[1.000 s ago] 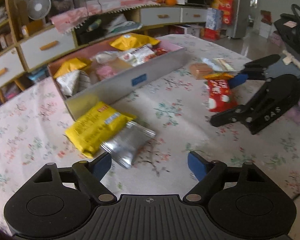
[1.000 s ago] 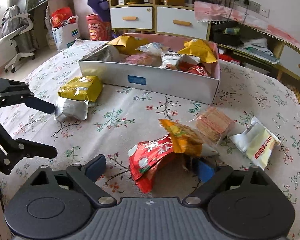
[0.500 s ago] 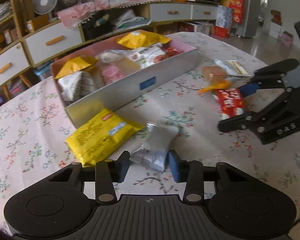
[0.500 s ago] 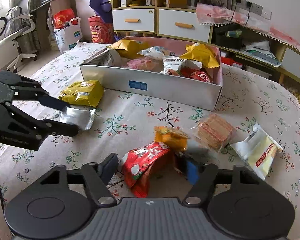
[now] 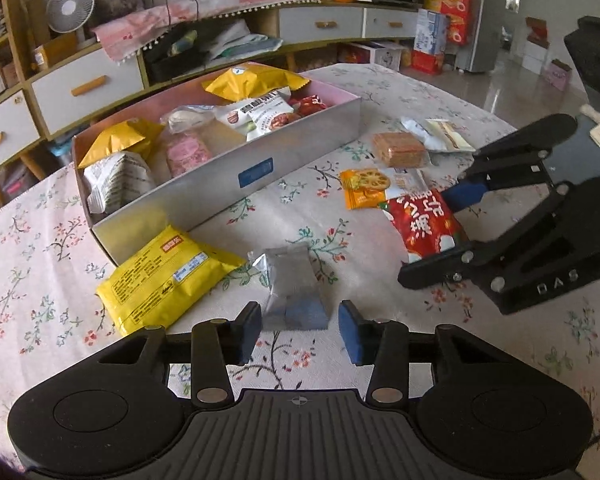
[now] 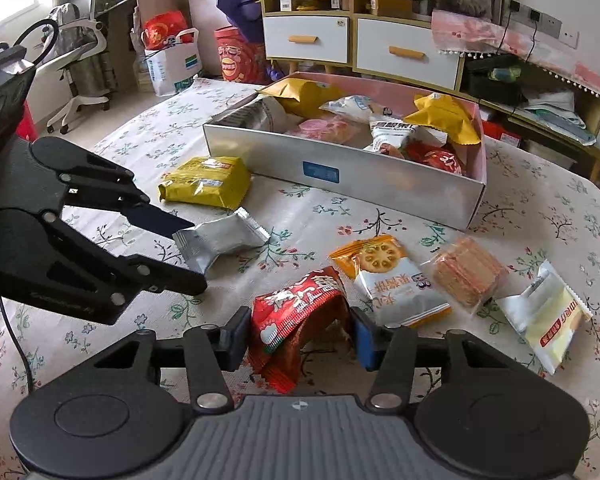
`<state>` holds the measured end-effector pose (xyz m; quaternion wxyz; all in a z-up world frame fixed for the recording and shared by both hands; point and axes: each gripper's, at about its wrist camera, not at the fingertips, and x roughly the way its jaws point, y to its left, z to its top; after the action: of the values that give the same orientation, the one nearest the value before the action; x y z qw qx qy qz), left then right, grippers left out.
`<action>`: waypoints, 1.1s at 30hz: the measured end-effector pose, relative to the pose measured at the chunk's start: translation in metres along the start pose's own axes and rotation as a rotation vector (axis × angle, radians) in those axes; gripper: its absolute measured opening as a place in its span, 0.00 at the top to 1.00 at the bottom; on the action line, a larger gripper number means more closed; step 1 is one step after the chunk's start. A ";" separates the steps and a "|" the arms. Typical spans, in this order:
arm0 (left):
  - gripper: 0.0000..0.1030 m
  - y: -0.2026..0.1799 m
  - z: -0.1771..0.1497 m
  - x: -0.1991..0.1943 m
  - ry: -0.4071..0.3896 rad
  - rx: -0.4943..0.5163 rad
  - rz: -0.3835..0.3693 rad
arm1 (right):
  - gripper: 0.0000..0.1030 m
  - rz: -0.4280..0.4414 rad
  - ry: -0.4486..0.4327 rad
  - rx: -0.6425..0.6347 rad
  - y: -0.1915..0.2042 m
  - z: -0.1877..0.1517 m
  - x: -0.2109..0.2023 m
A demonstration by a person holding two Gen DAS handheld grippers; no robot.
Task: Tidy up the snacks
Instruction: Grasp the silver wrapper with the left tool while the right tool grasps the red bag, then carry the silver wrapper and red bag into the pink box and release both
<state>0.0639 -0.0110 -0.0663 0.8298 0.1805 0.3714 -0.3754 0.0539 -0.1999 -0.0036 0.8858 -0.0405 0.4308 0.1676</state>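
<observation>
Left wrist view: the left gripper (image 5: 299,326) has its fingers apart on either side of the near end of a silver packet (image 5: 294,286); a narrow gap shows at each pad, so it does not look clamped.
Right wrist view: the right gripper (image 6: 298,338) brackets a red packet (image 6: 300,320), which is buckled between the pads; whether they truly press on it I cannot tell from this angle.
Where the snacks are: both packets lie on the flowered tablecloth (image 5: 40,280), in front of the long grey box (image 5: 236,176) that is already partly filled with snacks.
Loose snacks: a yellow packet (image 5: 168,280) lies just beside the silver one; an orange packet (image 6: 384,276), a cracker pack (image 6: 466,272) and a white packet (image 6: 544,320) lie near the red one.
Handling: likely light, puffy and slick foil bags that crumple easily; a firm pinch across the body or at the crimped end seam should hold best, gently, since the contents may crush.
Edges: the box's front wall stands between the packets and the inside, so each needs lifting over it.
Open room: bare cloth lies between the two grippers; the box's middle seems least crowded.
</observation>
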 end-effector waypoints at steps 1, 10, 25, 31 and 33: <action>0.59 -0.001 0.001 0.001 -0.003 0.000 0.007 | 0.68 -0.001 0.000 0.003 0.000 0.000 0.000; 0.61 -0.006 0.011 0.011 -0.012 -0.051 0.053 | 0.68 -0.009 0.002 -0.010 0.001 0.001 0.000; 0.78 -0.014 0.020 0.003 -0.013 -0.072 0.079 | 0.73 -0.011 -0.015 -0.015 0.000 0.005 -0.005; 0.79 -0.007 0.028 -0.010 -0.046 -0.100 0.087 | 0.74 -0.014 -0.043 -0.009 -0.002 0.011 -0.011; 0.79 -0.003 0.032 -0.014 -0.060 -0.111 0.094 | 0.74 -0.019 -0.058 0.000 -0.005 0.015 -0.014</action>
<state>0.0709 -0.0243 -0.0351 0.8661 0.1400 0.3576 -0.3200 0.0587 -0.2050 0.0165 0.8994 -0.0395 0.4046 0.1603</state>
